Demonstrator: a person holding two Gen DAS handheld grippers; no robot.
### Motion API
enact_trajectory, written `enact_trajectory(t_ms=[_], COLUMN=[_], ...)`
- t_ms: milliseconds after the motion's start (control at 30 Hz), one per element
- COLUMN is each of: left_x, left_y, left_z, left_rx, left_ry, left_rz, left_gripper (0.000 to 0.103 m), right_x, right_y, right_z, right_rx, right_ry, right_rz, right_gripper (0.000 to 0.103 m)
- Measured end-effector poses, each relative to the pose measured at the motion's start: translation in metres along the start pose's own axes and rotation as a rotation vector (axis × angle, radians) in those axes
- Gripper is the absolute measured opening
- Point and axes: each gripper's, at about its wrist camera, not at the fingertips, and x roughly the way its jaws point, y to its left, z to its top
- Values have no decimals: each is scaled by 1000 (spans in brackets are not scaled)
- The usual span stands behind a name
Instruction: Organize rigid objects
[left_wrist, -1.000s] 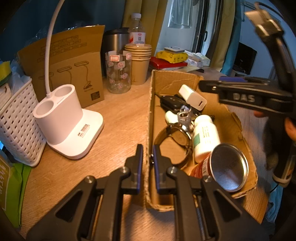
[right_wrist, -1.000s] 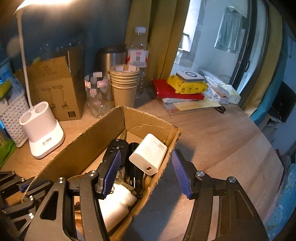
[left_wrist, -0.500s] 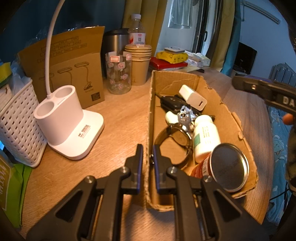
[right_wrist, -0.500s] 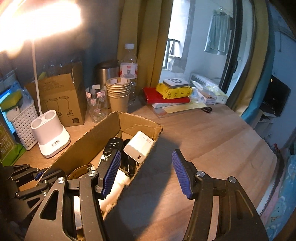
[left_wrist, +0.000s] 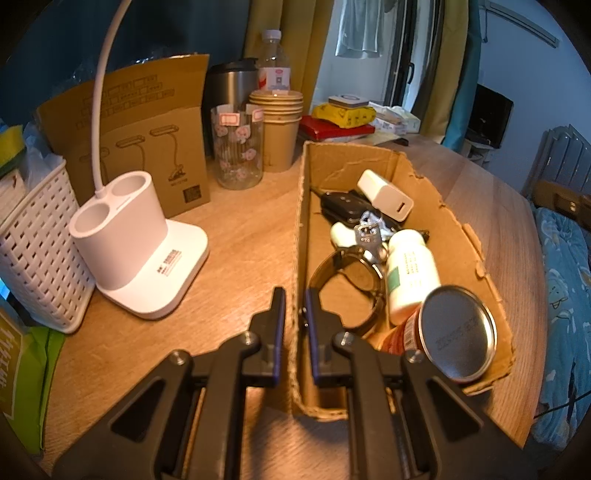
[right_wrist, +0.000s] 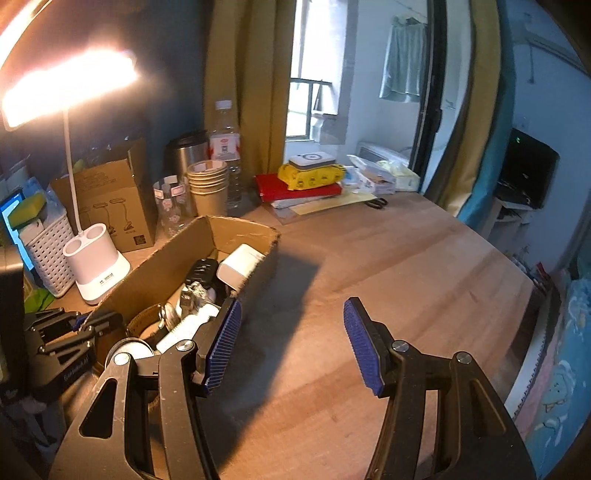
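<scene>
An open cardboard box (left_wrist: 458, 236) lies on the wooden table and also shows in the right wrist view (right_wrist: 173, 254). In it are a white charger (left_wrist: 384, 194), a black car key (left_wrist: 341, 205), a bunch of keys (left_wrist: 367, 230), a white pill bottle (left_wrist: 410, 273), a leather strap (left_wrist: 332, 269) and a metal can (left_wrist: 458, 336). My left gripper (left_wrist: 294, 310) is shut on the box's left wall near the front corner. My right gripper (right_wrist: 291, 334) is open and empty, above the bare table to the right of the box.
A white desk lamp base (left_wrist: 136, 240), a white basket (left_wrist: 33, 236), a cardboard carton (left_wrist: 147, 122), a glass jar (left_wrist: 238, 147), stacked paper cups (left_wrist: 279, 129), a steel flask and a water bottle stand at the left and back. Books and packets (right_wrist: 306, 177) lie at the far edge.
My right gripper has pulled back and up, away from over the box to the right, and has left the left wrist view. The left gripper and the box have not moved.
</scene>
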Motion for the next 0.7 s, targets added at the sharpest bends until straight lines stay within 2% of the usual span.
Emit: enact_trajectory(t_ms=[167, 233, 300, 367, 400, 433, 567, 633, 700], left_x=[-6, -13, -21, -31, -39, -45, -74, -92, -110], left_y=[1, 0, 1, 0, 0, 1, -2, -6, -13], left_z=[0, 0, 2, 4, 6, 7, 15, 20, 25], left_rx=[-19, -21, -27, -27, -31, -38, -39, -43, -38], left_ry=[-22, -53, -90, -132, -163, -186, -277, -320, -359], left_rz=[21, 47, 58, 80, 83, 79, 89, 69, 38], left_gripper=[16, 22, 24, 34, 52, 61, 67, 84, 91], right_x=[-20, -30, -39, -49, -56, -60, -77, -84, -93], right_y=[-16, -23, -29, -37, -41, -44, -51, -51, -51], right_z=[-4, -6, -6, -8, -9, -9, -12, -13, -13], right_rx=[26, 40, 54, 73, 86, 95, 116, 119, 122], right_ry=[-18, -31, -45, -63, -73, -81, -107, -119, -133], right_rz=[-24, -32, -38, -44, -46, -49, -51, -52, -53], right_gripper=[61, 61, 61, 61, 61, 61, 61, 61, 61])
